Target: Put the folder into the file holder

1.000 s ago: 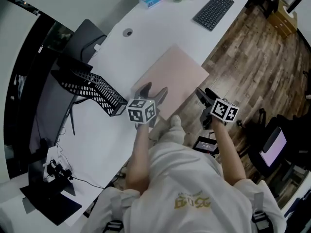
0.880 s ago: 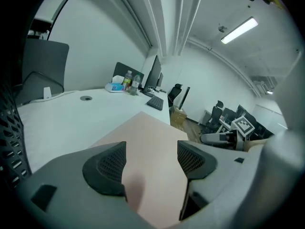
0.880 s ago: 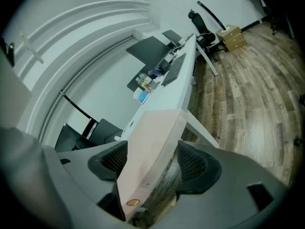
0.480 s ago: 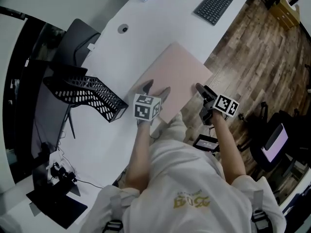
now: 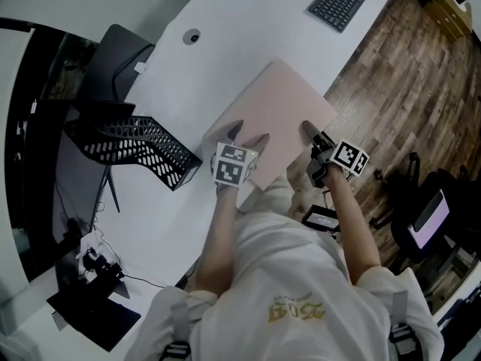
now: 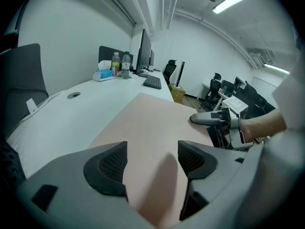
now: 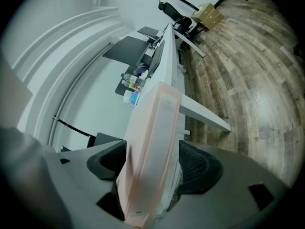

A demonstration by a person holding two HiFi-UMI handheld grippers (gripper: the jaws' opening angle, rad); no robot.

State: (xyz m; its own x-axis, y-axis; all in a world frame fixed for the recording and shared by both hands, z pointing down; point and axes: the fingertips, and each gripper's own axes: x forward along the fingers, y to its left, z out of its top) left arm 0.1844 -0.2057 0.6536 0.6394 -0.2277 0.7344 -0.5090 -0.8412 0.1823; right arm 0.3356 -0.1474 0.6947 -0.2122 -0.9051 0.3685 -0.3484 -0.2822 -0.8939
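Two grippers are down at the near rim of the desk, one in each of the person's hands. Closest in, the left gripper sits over the near left corner of the pink folder. Its claw is spread wide and pinches nothing, with only the flat pink cover showing below the gap. Just across from it, the right gripper works the folder's right-hand edge. Its claw has just been opening and now stands wide, with the folder's edge running between the two pads. I can see no squeeze on it.

The folder itself lies flat on the white desk, straight ahead of the person, its right side close to the desk's rim above the wooden floor. Off to the left, clear of the folder, stands the black mesh file holder. Further out there's a round cable hole, then a dark keyboard towards the far right. A tissue box and bottles close out the far end.
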